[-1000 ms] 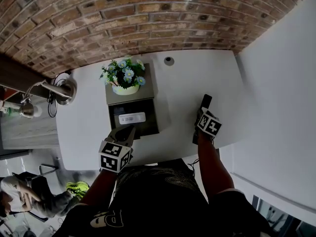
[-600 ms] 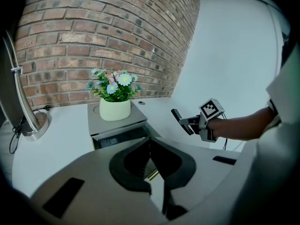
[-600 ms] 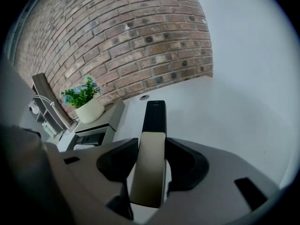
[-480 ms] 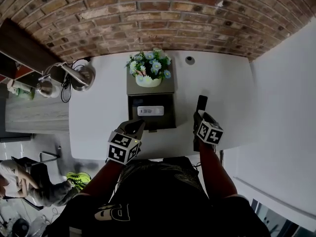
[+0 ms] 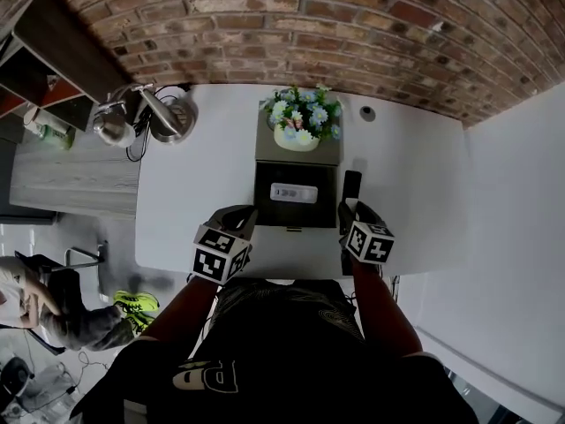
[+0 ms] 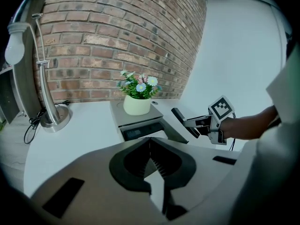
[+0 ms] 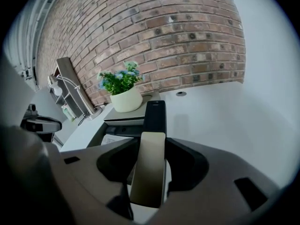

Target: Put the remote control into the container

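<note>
Our right tongs (image 7: pixel 149 165) grip the remote control (image 5: pixel 350 186) lengthwise, poised at three o'clock of the container (image 5: pixel 323 208) for lowering in; left tongs (image 6: pixel 151 159), clenched empty, wait at seven o'clock.

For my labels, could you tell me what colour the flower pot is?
Pale cream; the pot shows best in the left gripper view.

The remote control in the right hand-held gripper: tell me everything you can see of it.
The remote control is a slim, flat bar, looking pale beige at the near end and glossy black at the far end; no buttons can be made out. The right hand-held gripper clamps its sides, the black end sticking out forward. It is held clear of the white table, just right of the open dark container.
</note>
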`<state>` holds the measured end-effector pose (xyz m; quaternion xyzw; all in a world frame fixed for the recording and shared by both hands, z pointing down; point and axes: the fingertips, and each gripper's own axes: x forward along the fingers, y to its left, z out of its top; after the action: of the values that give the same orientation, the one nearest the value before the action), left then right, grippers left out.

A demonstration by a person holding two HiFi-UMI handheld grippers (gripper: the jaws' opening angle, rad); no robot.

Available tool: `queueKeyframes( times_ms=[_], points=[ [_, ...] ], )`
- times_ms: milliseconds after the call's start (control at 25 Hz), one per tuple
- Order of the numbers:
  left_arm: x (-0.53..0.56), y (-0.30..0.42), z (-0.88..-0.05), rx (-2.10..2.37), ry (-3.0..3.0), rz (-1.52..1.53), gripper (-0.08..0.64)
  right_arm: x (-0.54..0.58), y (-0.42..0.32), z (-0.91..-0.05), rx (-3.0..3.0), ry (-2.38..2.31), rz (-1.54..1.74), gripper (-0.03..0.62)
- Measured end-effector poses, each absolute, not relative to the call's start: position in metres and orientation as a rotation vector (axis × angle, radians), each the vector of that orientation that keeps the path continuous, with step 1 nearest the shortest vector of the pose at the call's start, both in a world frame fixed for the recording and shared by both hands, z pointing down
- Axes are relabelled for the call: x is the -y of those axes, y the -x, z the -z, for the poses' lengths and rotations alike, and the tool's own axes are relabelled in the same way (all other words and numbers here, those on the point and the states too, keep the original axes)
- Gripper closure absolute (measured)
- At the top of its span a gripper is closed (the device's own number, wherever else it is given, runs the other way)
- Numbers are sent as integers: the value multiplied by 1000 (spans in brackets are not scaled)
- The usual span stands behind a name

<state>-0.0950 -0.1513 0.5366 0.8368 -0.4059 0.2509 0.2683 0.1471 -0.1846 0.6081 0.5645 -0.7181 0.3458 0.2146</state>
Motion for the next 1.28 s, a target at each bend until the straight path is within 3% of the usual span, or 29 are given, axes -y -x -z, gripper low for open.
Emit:
queueKeyframes(
  times_ms=[160,400,760,1280],
  points=[
    [148,107,-539,1123,-2238,-654,552,190,-101,-598,2131,-1349,-823,399],
    [147,120,-535,1169,-2218,-621,552,178,-19,-597,2248,-703,-337,399],
    [137,148,-533,1278,-2151,-587,552,154,0,-643,1970,2,129,399],
    [130,170,-527,1320,-2150,-560,552,160,9,-652,1880,38,115,399]
  ],
)
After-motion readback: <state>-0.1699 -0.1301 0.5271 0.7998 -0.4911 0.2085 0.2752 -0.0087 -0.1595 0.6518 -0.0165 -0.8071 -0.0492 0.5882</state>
